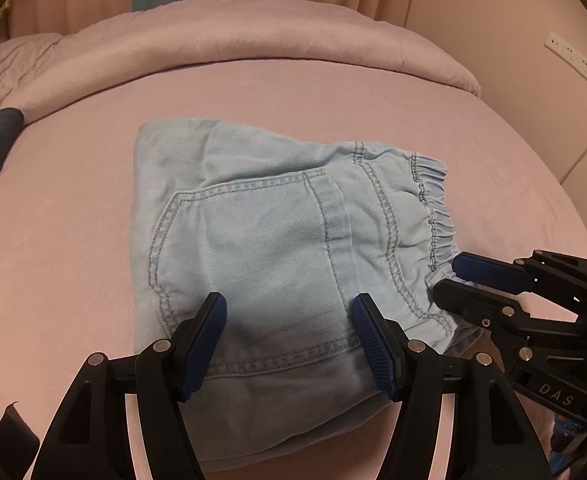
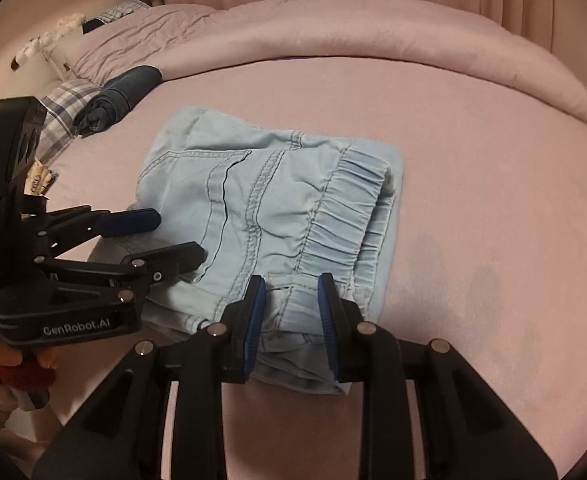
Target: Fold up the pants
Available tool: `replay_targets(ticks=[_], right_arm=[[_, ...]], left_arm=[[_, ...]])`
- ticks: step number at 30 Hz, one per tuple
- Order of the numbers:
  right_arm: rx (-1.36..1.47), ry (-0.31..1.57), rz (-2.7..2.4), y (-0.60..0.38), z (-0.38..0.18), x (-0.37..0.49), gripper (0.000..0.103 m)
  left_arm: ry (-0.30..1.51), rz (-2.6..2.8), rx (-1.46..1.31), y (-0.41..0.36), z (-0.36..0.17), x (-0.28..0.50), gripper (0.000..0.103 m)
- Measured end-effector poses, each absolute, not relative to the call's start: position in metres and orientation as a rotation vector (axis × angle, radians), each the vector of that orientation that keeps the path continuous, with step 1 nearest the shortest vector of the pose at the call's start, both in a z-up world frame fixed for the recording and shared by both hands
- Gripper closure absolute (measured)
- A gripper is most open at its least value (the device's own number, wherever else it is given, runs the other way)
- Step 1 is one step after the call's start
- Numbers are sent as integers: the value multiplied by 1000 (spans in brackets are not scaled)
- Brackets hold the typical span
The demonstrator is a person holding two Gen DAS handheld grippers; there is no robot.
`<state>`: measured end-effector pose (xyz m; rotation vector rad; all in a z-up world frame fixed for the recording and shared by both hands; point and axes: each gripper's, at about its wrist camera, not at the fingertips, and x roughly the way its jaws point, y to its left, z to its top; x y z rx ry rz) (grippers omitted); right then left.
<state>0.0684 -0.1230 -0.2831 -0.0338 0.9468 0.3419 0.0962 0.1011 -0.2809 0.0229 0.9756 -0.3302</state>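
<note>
We see the folded pants [image 1: 277,240] lying mid-bed [image 1: 373,96]. Left tool [image 1: 289,340] stands wide apart above the cloth, gripping nothing. Right tool [image 2: 291,312] straddles the waistband corner, jaws narrow; grip uncertain.

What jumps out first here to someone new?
The folded light-blue pants in the middle of the pink bed. The left gripper stands open over their near edge, and the right gripper straddles the corner by the elastic waistband. A dark rolled garment lies far left.
</note>
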Motion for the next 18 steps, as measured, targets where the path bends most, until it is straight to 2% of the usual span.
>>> replay_targets(ticks=[6, 15, 16, 18], right_arm=[[12, 933, 345, -123, -269, 65, 68], [289, 887, 380, -161, -252, 57, 45], [327, 896, 374, -165, -255, 58, 41], [406, 923, 355, -172, -263, 60, 40]], left_arm=[[963, -320, -10, 108, -268, 83, 38], [909, -259, -166, 158, -250, 70, 38], [916, -256, -187, 163, -250, 71, 37], [936, -238, -230, 176, -253, 74, 32]])
